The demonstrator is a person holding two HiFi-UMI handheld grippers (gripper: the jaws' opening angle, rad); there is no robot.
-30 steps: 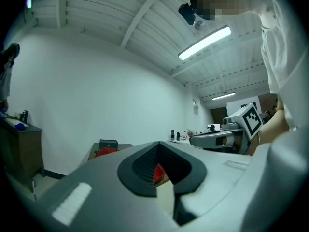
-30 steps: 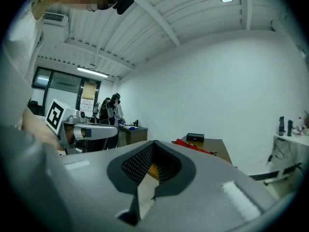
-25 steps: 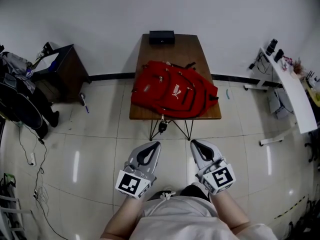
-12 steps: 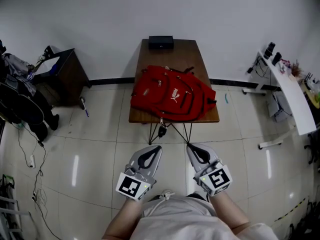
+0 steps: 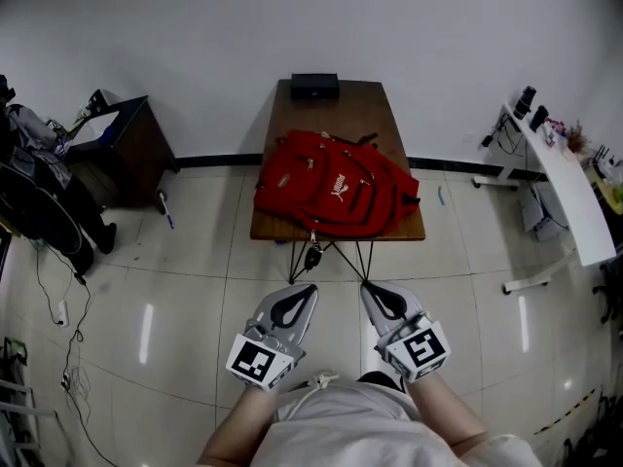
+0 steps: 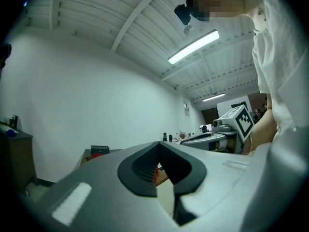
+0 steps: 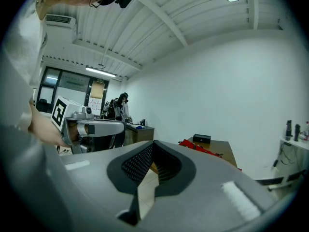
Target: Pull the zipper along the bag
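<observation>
A red backpack [image 5: 336, 188] lies on a brown wooden table [image 5: 350, 100] ahead of me, one strap end hanging off the near edge. Both grippers hover side by side over the tiled floor, close to my body and well short of the table. The left gripper [image 5: 304, 292] is shut, with nothing between its jaws. The right gripper [image 5: 373, 291] is shut and empty too. In the right gripper view, the backpack [image 7: 200, 148] shows beyond the shut right gripper [image 7: 153, 143]. The left gripper view has its own shut left gripper [image 6: 159, 143] hiding most of the bag.
A small black box [image 5: 314, 86] sits at the table's far end by the white wall. A dark cabinet [image 5: 117, 139] and dark bags [image 5: 39, 197] stand at the left. A white desk [image 5: 565, 178] stands at the right. Cables [image 5: 68, 309] trail on the floor.
The head view has shifted slightly, so the table and bag sit a little lower in the frame. Both grippers stay shut; the right one has drifted a little to the left.
</observation>
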